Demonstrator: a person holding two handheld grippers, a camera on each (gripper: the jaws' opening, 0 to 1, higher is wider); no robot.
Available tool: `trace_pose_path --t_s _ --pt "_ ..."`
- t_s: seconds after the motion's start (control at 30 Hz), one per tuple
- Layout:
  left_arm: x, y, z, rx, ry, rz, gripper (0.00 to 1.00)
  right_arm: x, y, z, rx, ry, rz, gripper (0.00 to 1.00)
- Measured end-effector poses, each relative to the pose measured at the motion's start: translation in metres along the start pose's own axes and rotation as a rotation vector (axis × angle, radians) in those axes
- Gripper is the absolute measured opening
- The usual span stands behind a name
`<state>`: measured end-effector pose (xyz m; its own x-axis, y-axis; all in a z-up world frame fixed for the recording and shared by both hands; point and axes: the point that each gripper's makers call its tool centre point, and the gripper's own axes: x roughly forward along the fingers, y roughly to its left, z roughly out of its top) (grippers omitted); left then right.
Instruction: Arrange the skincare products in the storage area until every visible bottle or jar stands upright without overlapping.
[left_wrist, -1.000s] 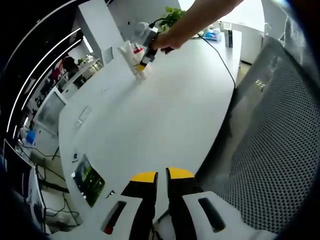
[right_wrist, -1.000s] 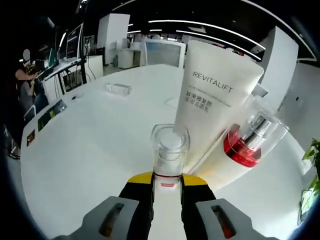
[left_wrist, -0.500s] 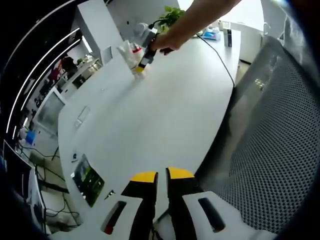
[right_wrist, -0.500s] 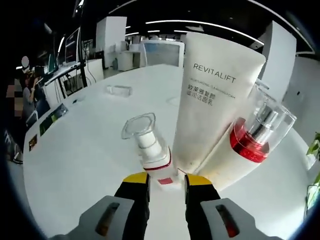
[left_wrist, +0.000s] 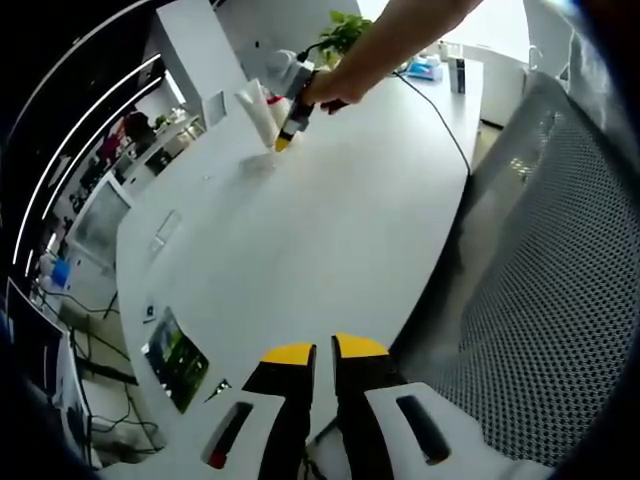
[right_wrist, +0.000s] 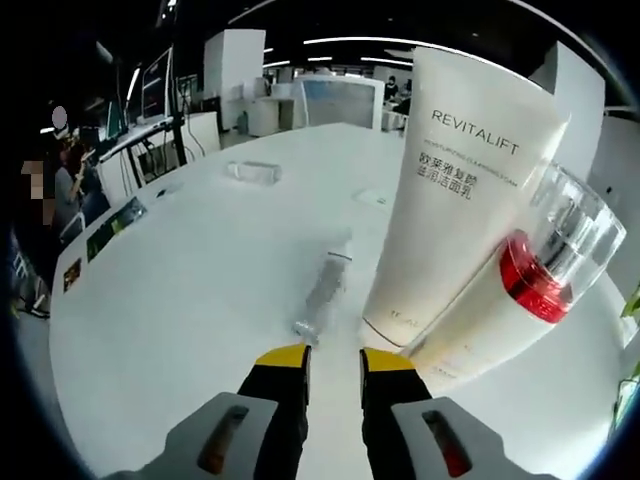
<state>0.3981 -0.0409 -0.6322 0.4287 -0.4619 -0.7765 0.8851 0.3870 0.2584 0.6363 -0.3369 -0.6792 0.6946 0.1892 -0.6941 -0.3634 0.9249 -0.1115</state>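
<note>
My right gripper (right_wrist: 322, 358) has jaws narrow, a small gap between them, nothing held. Just ahead of its tips a small clear bottle (right_wrist: 322, 293) lies on its side on the white table (right_wrist: 190, 300). Right beside it a white tube (right_wrist: 455, 195) marked REVITALIFT stands upright, with a bottle with a red band and clear cap (right_wrist: 520, 300) leaning tilted against it. My left gripper (left_wrist: 324, 352) sits at the near table edge (left_wrist: 330, 230), jaws almost together, empty, well apart from the products. Far across, the tube (left_wrist: 258, 112) shows by my other hand (left_wrist: 325, 85). Mesh chair (left_wrist: 560, 280) on right.
</note>
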Motion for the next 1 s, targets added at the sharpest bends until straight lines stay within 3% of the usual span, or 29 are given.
trace_pose_path --t_s 0.27,0.5,0.6,0.67,0.77,0.8,0.9,1.0 --pt "0.001 -0.002 -0.001 0.007 0.009 -0.004 0.06 -0.001 0.013 0.014 0.054 -0.044 0.033 0.14" --pt "0.001 -0.003 -0.002 0.014 0.013 -0.009 0.06 0.011 0.045 0.037 0.055 -0.076 0.092 0.17" --pt "0.001 -0.003 -0.002 0.014 0.014 -0.009 0.06 0.016 0.059 0.053 -0.079 -0.079 0.122 0.20" --pt "0.001 -0.003 -0.002 0.013 0.016 -0.008 0.06 0.017 0.068 0.065 -0.233 -0.060 0.134 0.21" --pt "0.002 -0.002 -0.002 0.009 0.015 -0.010 0.06 0.013 0.083 0.102 -0.394 -0.100 0.185 0.19" --pt "0.002 -0.002 -0.002 0.009 0.015 -0.010 0.06 0.013 0.085 0.107 -0.421 -0.085 0.201 0.20" --pt "0.002 -0.002 -0.003 0.002 0.016 -0.013 0.06 0.023 0.084 0.112 -0.499 0.047 0.242 0.26" --pt "0.002 -0.002 -0.003 -0.007 0.015 -0.015 0.06 0.036 0.078 0.116 -0.513 0.151 0.289 0.23"
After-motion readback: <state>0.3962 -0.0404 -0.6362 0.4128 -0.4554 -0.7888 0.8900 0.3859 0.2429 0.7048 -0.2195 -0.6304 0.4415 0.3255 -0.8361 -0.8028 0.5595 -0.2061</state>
